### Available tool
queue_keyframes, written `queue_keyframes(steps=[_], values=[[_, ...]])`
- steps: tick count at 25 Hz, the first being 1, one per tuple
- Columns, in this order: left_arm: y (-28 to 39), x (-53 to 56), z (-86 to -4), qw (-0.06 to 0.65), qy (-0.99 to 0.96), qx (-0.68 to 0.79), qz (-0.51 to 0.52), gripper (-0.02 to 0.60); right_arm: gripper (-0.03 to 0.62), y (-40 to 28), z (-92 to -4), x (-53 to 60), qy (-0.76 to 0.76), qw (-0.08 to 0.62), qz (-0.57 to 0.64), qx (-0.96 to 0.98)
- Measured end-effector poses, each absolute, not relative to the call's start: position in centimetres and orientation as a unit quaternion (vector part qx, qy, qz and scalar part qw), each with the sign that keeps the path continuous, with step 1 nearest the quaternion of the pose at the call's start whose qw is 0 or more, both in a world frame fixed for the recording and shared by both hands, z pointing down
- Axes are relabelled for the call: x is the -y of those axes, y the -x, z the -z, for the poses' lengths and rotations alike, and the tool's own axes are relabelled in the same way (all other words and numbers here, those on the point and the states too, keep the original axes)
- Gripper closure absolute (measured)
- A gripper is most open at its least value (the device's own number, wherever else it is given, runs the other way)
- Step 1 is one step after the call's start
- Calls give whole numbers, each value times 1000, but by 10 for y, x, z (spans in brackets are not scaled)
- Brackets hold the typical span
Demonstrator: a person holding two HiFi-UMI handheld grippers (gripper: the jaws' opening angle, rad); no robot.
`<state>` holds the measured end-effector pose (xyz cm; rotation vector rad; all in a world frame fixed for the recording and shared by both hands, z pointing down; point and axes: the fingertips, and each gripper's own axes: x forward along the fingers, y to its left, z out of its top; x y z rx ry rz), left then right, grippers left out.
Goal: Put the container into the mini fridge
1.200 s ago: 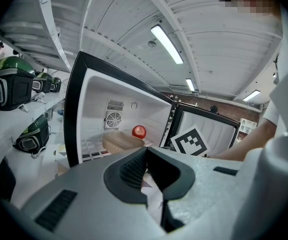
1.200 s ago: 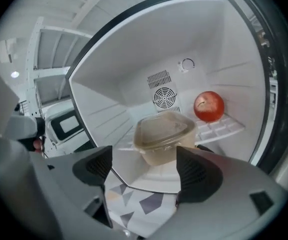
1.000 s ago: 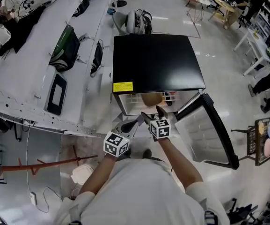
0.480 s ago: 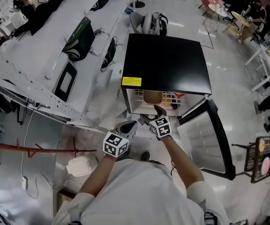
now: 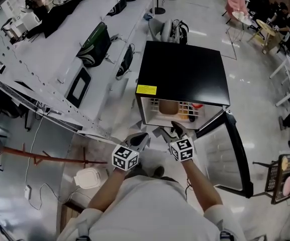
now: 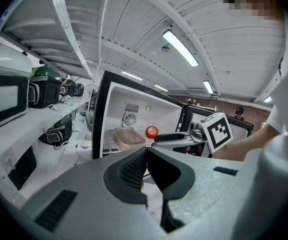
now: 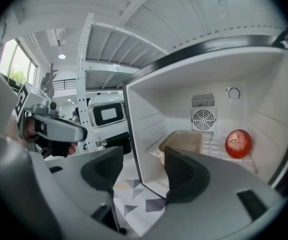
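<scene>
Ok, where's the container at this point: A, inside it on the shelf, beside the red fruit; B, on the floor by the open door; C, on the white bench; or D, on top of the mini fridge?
A: in the right gripper view the container rests on the shelf inside the mini fridge, left of the red fruit.

Bright, even indoor light; fisheye warping in all three views.
Ceiling strip lights (image 6: 180,48) are throwing white light downward and glaring at the top edge of the right gripper view. Floor (image 5: 258,69) is shining with pale reflections. Mini fridge (image 7: 173,99) interior is glowing white, softly shadowed. Edges are bending and darkening into black corners.
</scene>
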<state>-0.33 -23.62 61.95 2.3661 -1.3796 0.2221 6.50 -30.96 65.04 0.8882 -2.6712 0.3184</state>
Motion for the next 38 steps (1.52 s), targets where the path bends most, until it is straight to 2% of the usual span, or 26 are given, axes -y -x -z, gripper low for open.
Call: queue_keyframes(steps=[6, 13, 24, 29, 34, 38], values=[[3, 226, -604, 177, -854, 485, -70, 578, 420, -87, -616, 296, -347, 118, -105, 924], [12, 212, -588, 164, -868, 465, -57, 578, 513, -113, -608, 273, -406, 119, -106, 900], [28, 171, -568, 129, -886, 444, -42, 578, 579, -135, -586, 215, -462, 102, -90, 876], [26, 156, -565, 132, -888, 440, -29, 577, 587, -146, -582, 189, -479, 93, -94, 868], [15, 144, -563, 79, -889, 447, -67, 578, 588, -149, -573, 178, -468, 91, -79, 876], [2, 143, -556, 81, -886, 454, -53, 578, 588, -151, -565, 180, -444, 85, -72, 889]])
